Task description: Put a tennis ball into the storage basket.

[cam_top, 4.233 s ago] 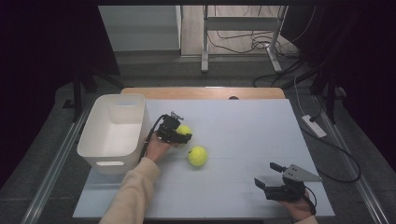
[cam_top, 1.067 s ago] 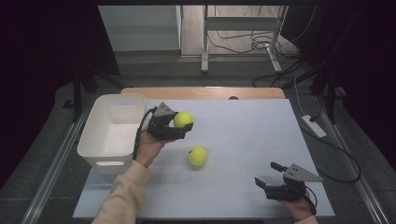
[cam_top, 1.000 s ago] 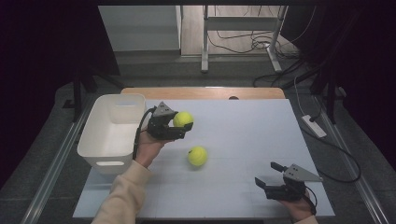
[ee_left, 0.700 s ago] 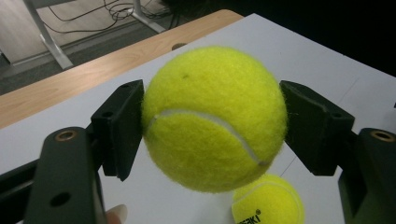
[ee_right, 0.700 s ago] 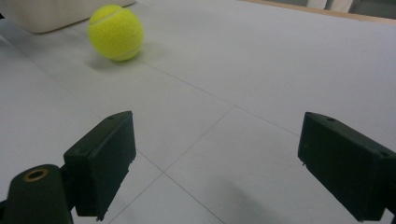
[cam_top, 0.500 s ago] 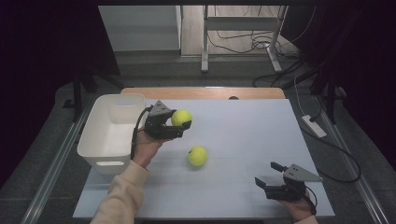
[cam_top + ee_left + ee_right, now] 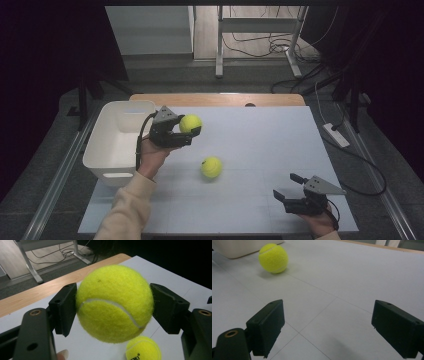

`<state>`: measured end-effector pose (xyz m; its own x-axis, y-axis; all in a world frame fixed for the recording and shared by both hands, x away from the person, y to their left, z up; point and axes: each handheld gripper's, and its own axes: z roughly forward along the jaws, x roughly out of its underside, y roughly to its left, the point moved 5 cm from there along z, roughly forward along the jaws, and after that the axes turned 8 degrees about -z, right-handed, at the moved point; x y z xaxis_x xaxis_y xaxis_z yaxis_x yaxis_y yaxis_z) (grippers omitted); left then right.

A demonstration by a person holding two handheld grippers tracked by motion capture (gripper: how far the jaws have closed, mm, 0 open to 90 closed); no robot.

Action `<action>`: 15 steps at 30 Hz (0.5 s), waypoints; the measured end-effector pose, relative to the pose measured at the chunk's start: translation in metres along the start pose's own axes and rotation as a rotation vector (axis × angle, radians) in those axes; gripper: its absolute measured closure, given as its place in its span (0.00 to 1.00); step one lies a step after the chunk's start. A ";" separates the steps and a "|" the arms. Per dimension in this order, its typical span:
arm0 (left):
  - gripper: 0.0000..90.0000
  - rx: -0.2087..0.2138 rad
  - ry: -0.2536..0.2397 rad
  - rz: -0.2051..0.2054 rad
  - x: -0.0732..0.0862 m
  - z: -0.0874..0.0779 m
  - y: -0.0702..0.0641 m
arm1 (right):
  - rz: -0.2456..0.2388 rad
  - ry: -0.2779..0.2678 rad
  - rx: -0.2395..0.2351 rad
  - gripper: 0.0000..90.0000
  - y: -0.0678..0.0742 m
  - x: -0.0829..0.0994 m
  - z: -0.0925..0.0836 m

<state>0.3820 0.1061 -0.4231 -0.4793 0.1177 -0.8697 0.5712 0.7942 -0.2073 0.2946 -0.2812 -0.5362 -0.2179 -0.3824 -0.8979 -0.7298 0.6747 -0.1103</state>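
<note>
Two tennis balls showed on the pale grey table (image 7: pixel 260 135). One tennis ball (image 7: pixel 190 123) sat clamped between the jaws of the left gripper (image 7: pixel 192 131), lifted off the surface just right of the white plastic bin (image 7: pixel 112 150) at the table's left side — in the left gripper view both pads pressed its felt on either side (image 7: pixel 115 302). The second tennis ball (image 7: pixel 211 167) lay loose on the table, nearer and slightly right of the held one. At the near right corner the right gripper (image 7: pixel 287 192) rested low, jaws spread wide with nothing between them — well apart from both balls.
</note>
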 end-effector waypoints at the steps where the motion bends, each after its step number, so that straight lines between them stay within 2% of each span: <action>1: 0.30 -0.001 -0.003 0.001 -0.001 -0.001 0.000 | -0.001 -0.001 0.000 0.12 0.000 0.000 0.000; 15: 0.30 -0.014 -0.031 -0.001 -0.006 -0.014 0.005 | -0.002 -0.002 0.002 0.12 0.000 0.000 0.000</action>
<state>0.3781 0.1181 -0.4125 -0.4589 0.0985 -0.8830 0.5610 0.8028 -0.2020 0.2948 -0.2810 -0.5360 -0.2151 -0.3827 -0.8985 -0.7291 0.6750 -0.1129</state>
